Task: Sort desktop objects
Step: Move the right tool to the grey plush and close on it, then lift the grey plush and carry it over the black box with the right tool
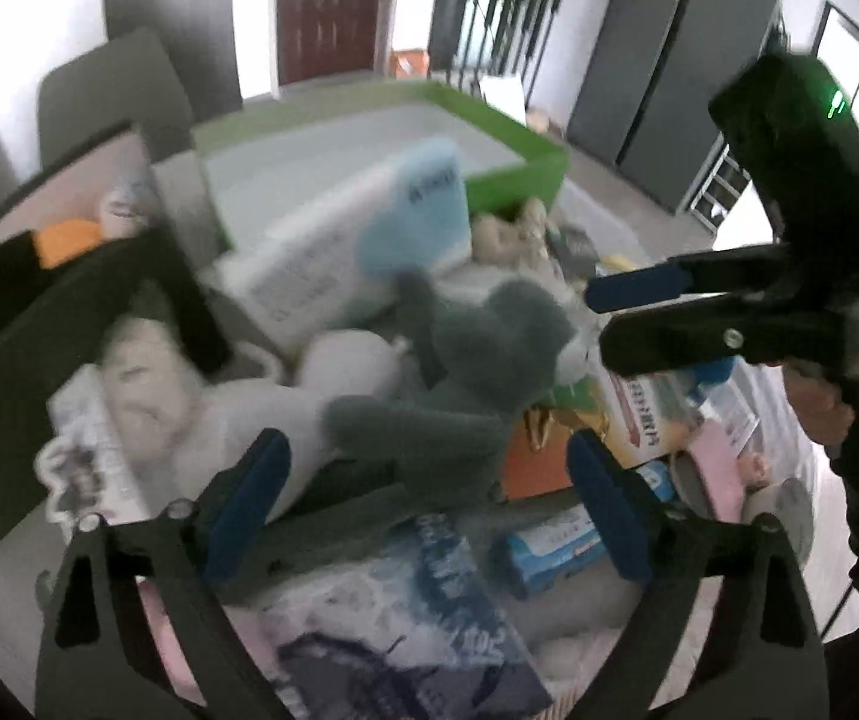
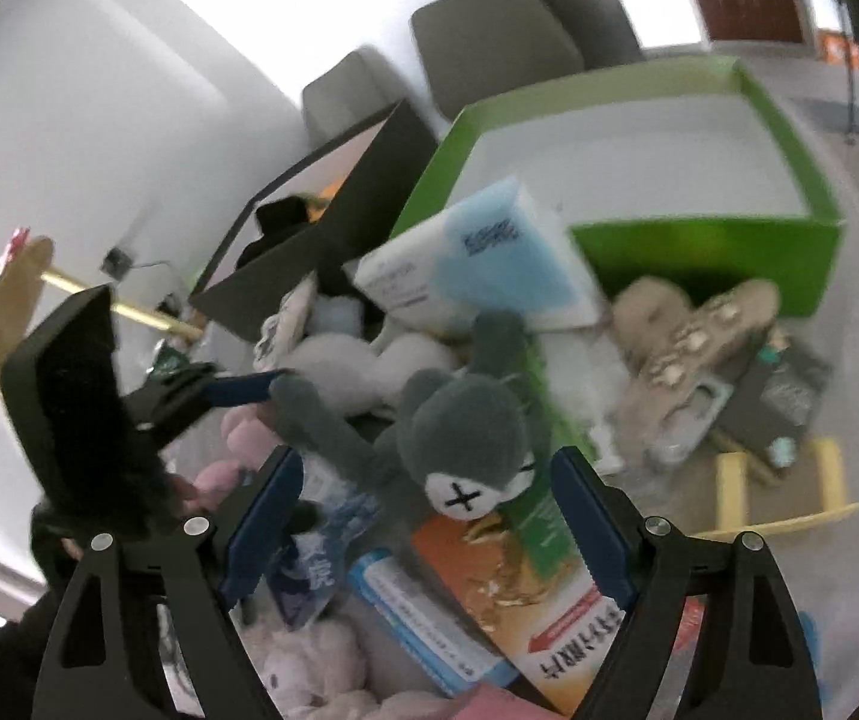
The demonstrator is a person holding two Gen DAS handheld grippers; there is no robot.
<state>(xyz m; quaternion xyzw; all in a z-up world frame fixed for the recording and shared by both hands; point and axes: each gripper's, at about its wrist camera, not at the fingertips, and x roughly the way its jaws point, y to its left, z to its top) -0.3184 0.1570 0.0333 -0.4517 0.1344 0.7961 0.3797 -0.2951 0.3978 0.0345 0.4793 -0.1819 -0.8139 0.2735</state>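
Note:
A grey plush toy [image 1: 477,360] lies on top of a heap of desktop objects, beside a white plush [image 1: 345,372] and a blue-and-white tissue pack [image 1: 369,240]. My left gripper [image 1: 429,504] hovers open over the near side of the heap, with nothing between its pads. My right gripper [image 1: 603,324] reaches in from the right, just beside the toy's head. In the right wrist view my right gripper [image 2: 429,516] stands open, with the grey plush toy [image 2: 459,438] lying just beyond its fingers and not touched. One blue left finger [image 2: 243,390] is by the toy's arm.
A green box [image 2: 789,138] stands open behind the heap, a black box [image 2: 309,252] to its left. An orange carton [image 2: 489,558], a blue pack [image 1: 417,618], pink plush [image 2: 309,672], beige plush slippers [image 2: 687,324] and a yellow wooden piece [image 2: 777,492] crowd the table. A hand [image 1: 819,414] holds the right gripper.

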